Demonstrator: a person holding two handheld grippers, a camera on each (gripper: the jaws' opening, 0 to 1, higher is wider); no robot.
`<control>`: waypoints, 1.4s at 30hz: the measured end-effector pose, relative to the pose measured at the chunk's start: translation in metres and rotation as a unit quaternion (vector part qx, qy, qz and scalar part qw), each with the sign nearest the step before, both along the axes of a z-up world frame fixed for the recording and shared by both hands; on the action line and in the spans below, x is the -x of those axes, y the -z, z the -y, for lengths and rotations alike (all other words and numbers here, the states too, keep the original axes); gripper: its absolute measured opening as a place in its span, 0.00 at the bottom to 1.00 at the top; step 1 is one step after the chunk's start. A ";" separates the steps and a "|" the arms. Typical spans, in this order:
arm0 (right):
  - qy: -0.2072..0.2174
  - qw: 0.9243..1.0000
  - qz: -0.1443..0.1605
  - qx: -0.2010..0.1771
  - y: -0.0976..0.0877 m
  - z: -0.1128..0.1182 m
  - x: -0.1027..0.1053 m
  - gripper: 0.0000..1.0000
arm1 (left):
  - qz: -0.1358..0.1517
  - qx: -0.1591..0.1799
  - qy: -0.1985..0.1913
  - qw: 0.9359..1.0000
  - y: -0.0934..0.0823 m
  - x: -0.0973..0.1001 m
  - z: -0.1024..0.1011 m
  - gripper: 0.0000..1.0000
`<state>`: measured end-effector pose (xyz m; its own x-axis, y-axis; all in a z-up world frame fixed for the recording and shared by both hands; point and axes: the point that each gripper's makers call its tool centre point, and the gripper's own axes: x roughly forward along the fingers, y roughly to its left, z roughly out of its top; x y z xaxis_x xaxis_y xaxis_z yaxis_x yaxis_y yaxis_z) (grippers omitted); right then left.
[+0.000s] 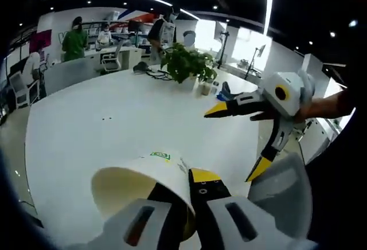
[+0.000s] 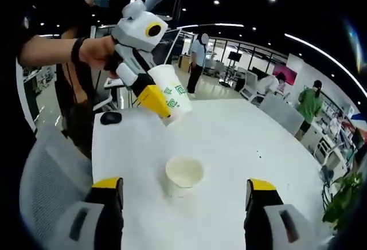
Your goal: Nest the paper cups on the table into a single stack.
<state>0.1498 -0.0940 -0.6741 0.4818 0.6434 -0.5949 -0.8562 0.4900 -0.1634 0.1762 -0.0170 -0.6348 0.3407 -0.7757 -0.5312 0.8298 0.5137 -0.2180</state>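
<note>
Table [image 2: 241, 147]: white; one cup stands on it.
Left gripper [image 2: 150, 92]: clamped on the rim of the lifted cup [image 2: 172, 98], which is tilted above the table.
Right gripper [image 2: 184, 191]: jaws apart, holding nothing.
Standing cup [image 2: 184, 176]: upright, empty, between the right jaws.
Progress: cups not yet nested; lifted cup must still go into the standing one.

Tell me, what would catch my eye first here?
Most striking is the left gripper, held up in the air over the white table and clamped on a paper cup. Below it a second cup stands upright on the table, between the right gripper's open jaws. A leafy plant sits farther along the table.
</note>
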 end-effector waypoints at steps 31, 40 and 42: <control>0.065 0.997 -0.040 -0.025 0.030 0.022 0.056 0.96 | 0.011 -0.193 0.173 0.966 0.060 0.008 0.043 0.00; 0.075 0.996 -0.040 -0.020 0.034 0.027 0.057 0.96 | 0.014 -0.257 0.215 0.942 0.083 -0.002 0.044 0.00; 0.077 0.996 -0.040 -0.026 0.034 0.026 0.055 0.96 | 0.016 -0.274 0.223 0.935 0.087 0.000 0.045 0.00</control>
